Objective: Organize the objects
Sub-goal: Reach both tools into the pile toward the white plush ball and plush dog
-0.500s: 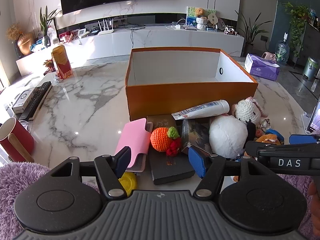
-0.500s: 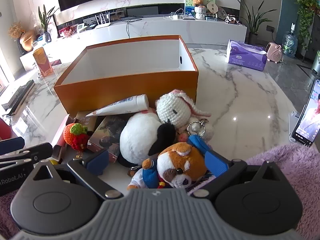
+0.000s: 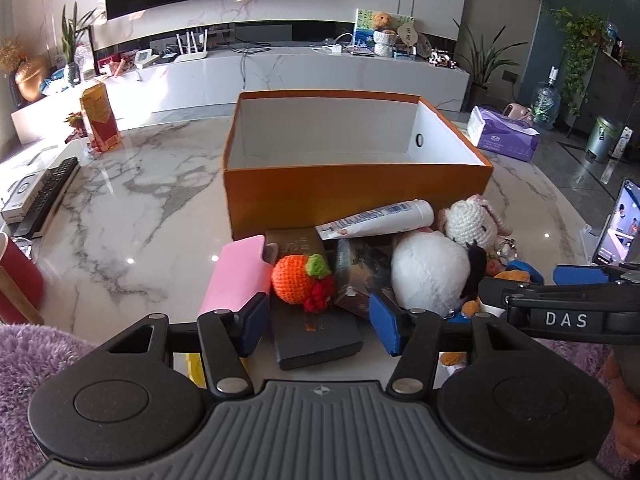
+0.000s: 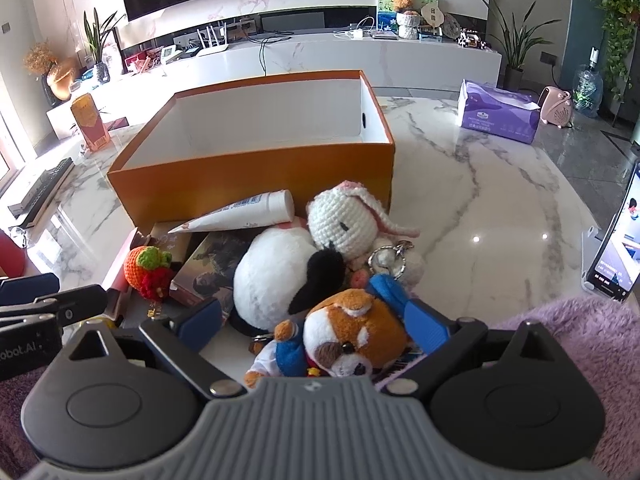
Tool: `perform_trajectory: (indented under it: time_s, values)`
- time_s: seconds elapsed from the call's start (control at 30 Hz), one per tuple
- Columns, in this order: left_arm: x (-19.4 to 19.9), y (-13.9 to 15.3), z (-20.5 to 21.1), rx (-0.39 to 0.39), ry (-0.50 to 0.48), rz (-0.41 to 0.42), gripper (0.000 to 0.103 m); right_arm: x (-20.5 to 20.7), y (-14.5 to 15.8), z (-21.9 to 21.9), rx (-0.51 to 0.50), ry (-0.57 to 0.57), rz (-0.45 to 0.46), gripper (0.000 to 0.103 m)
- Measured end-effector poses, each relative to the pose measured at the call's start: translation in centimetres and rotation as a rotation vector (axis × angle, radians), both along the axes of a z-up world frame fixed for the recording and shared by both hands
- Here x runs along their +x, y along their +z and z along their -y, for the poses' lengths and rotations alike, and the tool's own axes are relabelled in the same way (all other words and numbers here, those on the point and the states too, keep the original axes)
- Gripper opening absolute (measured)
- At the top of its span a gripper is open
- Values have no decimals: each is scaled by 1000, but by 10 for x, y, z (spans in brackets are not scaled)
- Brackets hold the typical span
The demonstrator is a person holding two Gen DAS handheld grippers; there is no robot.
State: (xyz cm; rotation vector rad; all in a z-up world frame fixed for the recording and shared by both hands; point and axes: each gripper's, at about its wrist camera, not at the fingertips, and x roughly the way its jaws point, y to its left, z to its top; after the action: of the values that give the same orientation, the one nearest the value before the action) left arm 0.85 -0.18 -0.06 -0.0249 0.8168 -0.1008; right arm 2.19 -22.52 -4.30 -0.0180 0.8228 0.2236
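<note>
Dog plush (image 4: 352, 336) between right tongs (image 4: 316, 326)

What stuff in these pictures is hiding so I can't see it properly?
- Yellow thing: left view, mostly behind the left tongs.
- Box floor: both views, hidden by the orange box front wall.
- Dark book: right view, cover partly under the white plush.
- Dog plush: right view, feet cut off by the right tongs body.
- Phone: right view, cut off by the edge.

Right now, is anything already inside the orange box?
No, the orange box shows only bare white walls and floor, while the toys and the white tube lie on the table in front of it.
</note>
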Motion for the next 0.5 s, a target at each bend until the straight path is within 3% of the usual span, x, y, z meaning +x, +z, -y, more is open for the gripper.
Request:
perform_trajectory:
  time_s: [0.2,0.43,0.5]
  values:
    - [21,-3,27,-56,-107,-34,56,21,0,26,2,-31,-30,66]
    - [58,-17,57,-90,-164,-112,57,59,-7,47,5,-10,-95,65]
    - [70,-20,62,-96,-167,-140,63,71,-14,51,15,0,-133,65]
